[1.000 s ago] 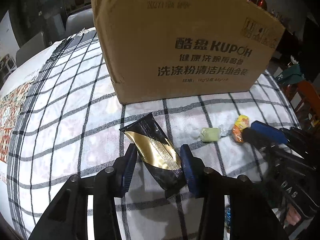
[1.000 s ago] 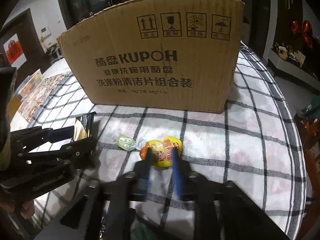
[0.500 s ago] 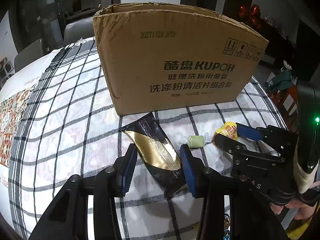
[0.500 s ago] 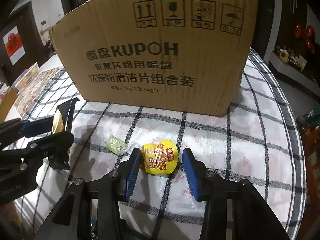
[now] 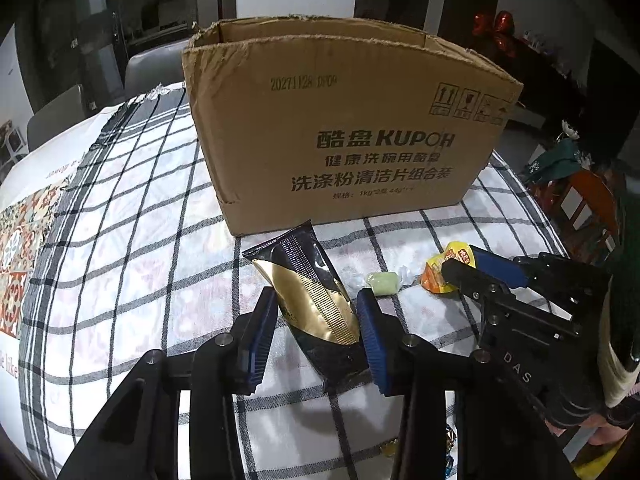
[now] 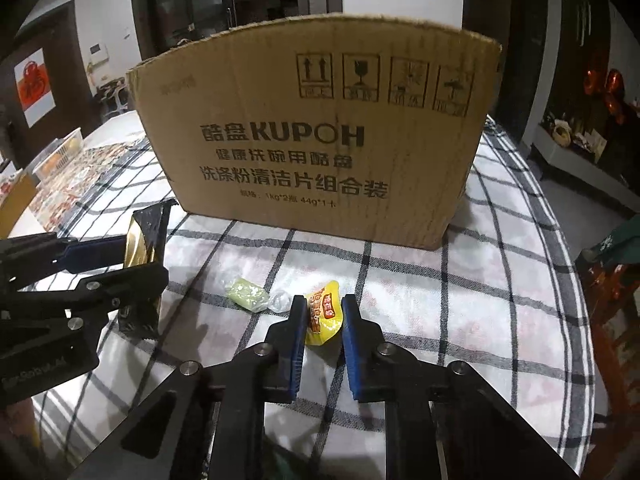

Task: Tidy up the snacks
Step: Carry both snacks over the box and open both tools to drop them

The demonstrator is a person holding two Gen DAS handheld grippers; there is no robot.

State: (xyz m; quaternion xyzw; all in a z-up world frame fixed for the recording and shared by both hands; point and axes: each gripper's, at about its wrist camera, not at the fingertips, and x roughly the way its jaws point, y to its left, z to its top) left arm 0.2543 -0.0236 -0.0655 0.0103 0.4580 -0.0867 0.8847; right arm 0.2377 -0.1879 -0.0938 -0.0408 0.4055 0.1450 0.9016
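Observation:
A black and gold snack packet is gripped between the pads of my left gripper, tilted up above the checked cloth; it also shows in the right wrist view. My right gripper is shut on a yellow and orange snack pouch, which also shows in the left wrist view. A small green wrapped candy lies on the cloth between the two grippers, also in the right wrist view. An open cardboard box stands behind them.
The table has a black and white checked cloth with a patterned mat at the left. A clear container sits far left. Chairs and dark furniture stand beyond the table's edges.
My right gripper has closed on the yellow pouch and raised it. My left gripper has risen with the black and gold packet, so the box's open top shows.

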